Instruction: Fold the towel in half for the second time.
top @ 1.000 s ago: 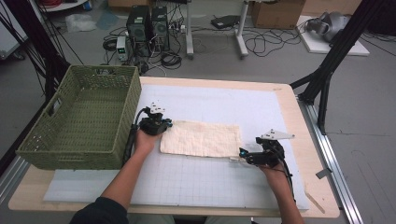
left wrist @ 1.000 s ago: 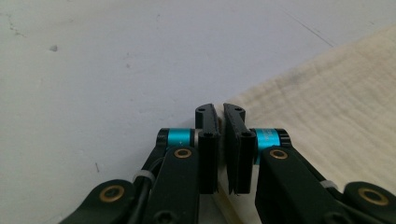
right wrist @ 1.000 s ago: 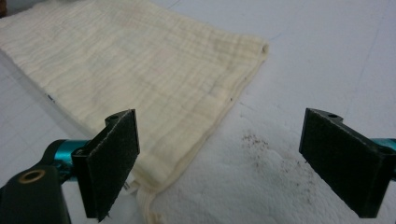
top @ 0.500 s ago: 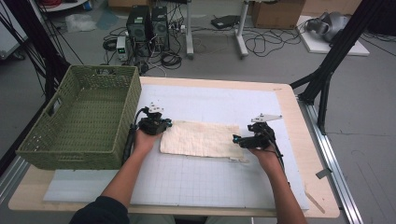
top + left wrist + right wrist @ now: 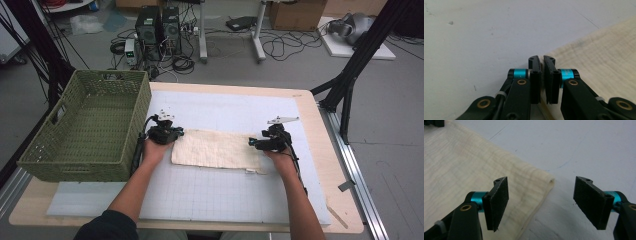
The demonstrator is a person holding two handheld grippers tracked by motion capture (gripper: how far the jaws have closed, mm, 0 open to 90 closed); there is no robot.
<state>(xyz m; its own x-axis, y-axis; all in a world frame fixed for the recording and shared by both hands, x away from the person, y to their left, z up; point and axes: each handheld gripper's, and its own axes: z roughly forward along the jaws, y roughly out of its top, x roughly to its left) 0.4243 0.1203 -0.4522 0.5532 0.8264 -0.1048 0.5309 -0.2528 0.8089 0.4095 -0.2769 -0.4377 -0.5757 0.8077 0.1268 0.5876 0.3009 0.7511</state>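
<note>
Cloth (image 5: 216,149) lies flat on the counter (image 5: 320,210), just beside the green basket (image 5: 85,130). Our left gripper (image 5: 172,135) is pinched tight on the cloth's left corner, so that end is caught. Our right gripper (image 5: 540,203) stands wide with the other corner between its jaws; they have just been closing, but they do not squeeze it yet. That grab is left, then the next job. We count one cloth, one basket, two grippers.
</note>
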